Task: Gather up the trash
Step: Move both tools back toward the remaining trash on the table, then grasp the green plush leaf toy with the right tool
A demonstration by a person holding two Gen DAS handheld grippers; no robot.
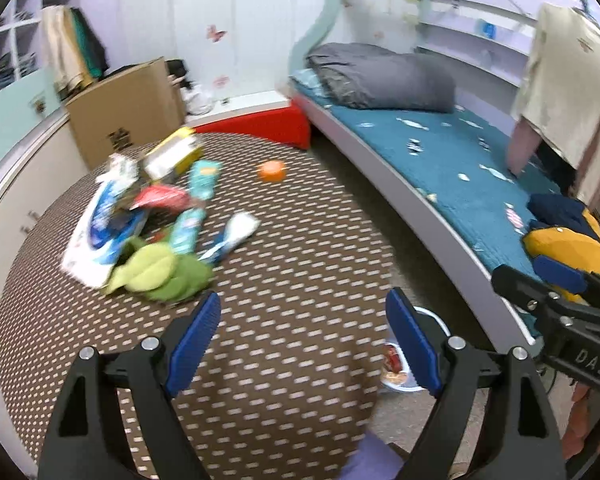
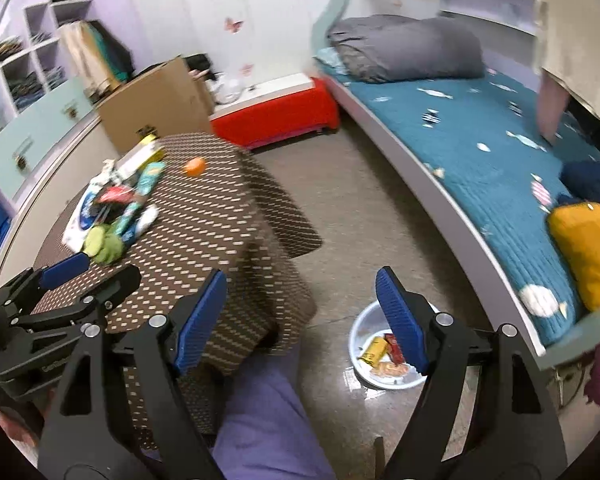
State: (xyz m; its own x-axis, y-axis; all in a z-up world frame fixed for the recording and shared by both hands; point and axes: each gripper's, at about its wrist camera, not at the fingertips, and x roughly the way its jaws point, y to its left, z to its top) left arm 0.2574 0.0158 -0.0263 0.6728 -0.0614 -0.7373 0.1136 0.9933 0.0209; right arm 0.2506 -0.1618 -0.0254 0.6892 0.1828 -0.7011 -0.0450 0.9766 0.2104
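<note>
Left gripper over the near part of the table, fingers spread wide, nothing between the blue pads. Right gripper off the table's edge, above the floor, fingers likewise wide apart and empty.

Trash heaped at the far left of the brown dotted tablecloth: white-and-blue plastic bag, red wrapper, two teal packets, yellow-and-white carton, white-and-blue tube. Green cloth at the near edge of the heap, touching the bag. Small orange cup alone on the table, well apart from the heap to its right.

White basin on the floor beside the table, near the bed; holds a yellow wrapper, a red packet and orange scraps, partly hidden behind the right finger in the right wrist view.

Surroundings: bed with teal quilt, grey folded duvet at its head, yellow-and-navy garment at its near end. Cardboard box behind the table against the cabinet. Red bench by the wall. Both views motion-blurred; print on the packets not legible.
</note>
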